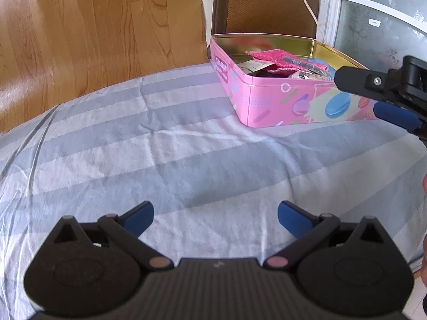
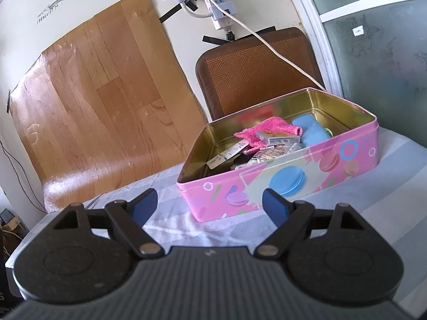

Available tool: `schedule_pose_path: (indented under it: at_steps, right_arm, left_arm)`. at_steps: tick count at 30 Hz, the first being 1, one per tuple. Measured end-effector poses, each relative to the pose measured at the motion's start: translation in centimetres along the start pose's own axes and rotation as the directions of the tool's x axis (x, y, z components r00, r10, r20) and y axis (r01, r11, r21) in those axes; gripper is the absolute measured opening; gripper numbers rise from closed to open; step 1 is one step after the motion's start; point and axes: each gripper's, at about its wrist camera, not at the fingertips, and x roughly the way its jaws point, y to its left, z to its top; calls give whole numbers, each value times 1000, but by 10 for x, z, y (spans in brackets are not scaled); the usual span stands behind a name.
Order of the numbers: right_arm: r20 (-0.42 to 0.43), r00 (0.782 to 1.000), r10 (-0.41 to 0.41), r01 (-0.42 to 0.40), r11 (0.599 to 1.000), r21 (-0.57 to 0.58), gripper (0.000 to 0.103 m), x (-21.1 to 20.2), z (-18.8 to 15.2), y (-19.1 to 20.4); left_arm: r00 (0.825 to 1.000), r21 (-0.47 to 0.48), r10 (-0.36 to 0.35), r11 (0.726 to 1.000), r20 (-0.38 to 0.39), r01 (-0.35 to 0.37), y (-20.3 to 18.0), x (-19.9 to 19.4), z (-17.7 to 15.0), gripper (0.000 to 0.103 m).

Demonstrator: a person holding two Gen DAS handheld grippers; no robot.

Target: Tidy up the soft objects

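Note:
A pink tin box (image 1: 267, 101) with macaron prints stands open on the striped bedsheet; it also shows in the right wrist view (image 2: 320, 170). Inside lie a pink cloth (image 2: 269, 126), a blue soft object (image 2: 311, 132), a small card box (image 2: 277, 137) and several packets. My left gripper (image 1: 215, 214) is open and empty over the sheet, in front and left of the tin. My right gripper (image 2: 209, 204) is open and empty just before the tin's near wall; it also shows at the right edge of the left wrist view (image 1: 373, 93).
The grey-and-white striped sheet (image 1: 160, 154) covers the surface. A brown woven chair back (image 2: 253, 72) stands behind the tin. A wood-pattern panel (image 2: 93, 101) leans on the wall. A power strip with a white cable (image 2: 221, 10) hangs above. A glass door (image 2: 373, 40) is at right.

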Motion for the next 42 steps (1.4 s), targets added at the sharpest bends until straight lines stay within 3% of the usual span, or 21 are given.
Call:
schedule_pose_path:
  at_steps: [42]
  right_arm:
    - [-3, 1000, 6, -6, 1000, 4, 88, -1, -1, 0]
  left_arm:
    - [997, 22, -71, 997, -33, 72, -8, -3, -6, 103]
